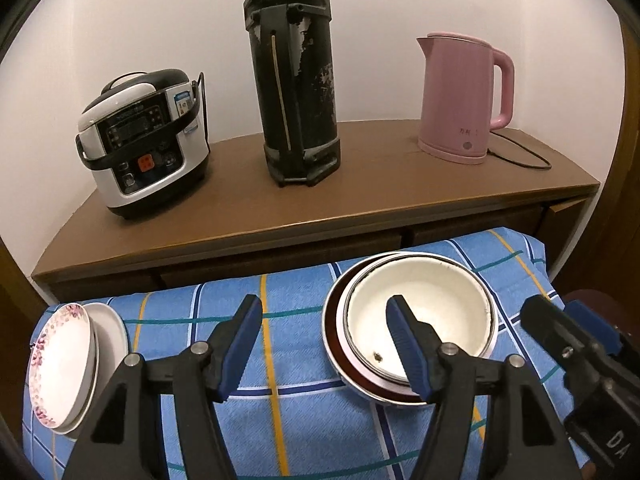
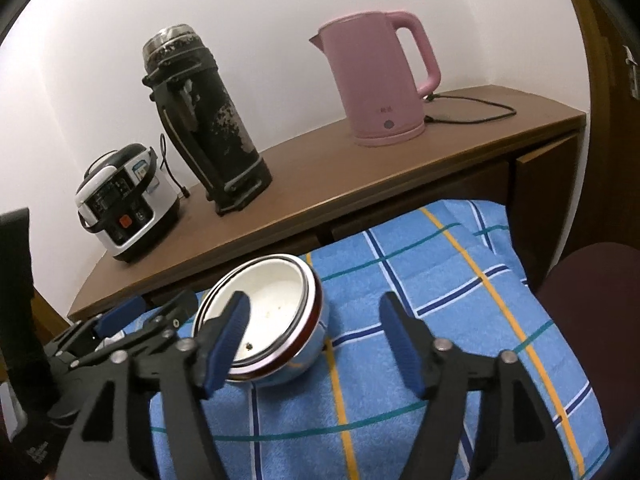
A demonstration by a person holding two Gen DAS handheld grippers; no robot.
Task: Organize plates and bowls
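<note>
A stack of nested white bowls [image 1: 420, 312] with a dark red rim rests on the blue checked cloth [image 1: 288, 412]. In the right wrist view the same bowl stack [image 2: 276, 304] lies tilted at centre left. Two stacked plates [image 1: 68, 364], the top one with a pink flower border, lie at the cloth's left edge. My left gripper [image 1: 324, 328] stands open above the cloth, its right finger in front of the bowls' near rim, nothing between the pads. My right gripper [image 2: 314, 324] is open too, its left finger before the bowl stack, nothing gripped. The right gripper [image 1: 576, 332] also shows at the right of the left wrist view.
Behind the cloth runs a brown counter [image 1: 360, 184] against a white wall. On it stand a rice cooker [image 1: 144, 144], a tall black thermos [image 1: 294, 80] and a pink electric kettle [image 1: 464, 96] with its cord. A dark red seat [image 2: 592, 320] sits at right.
</note>
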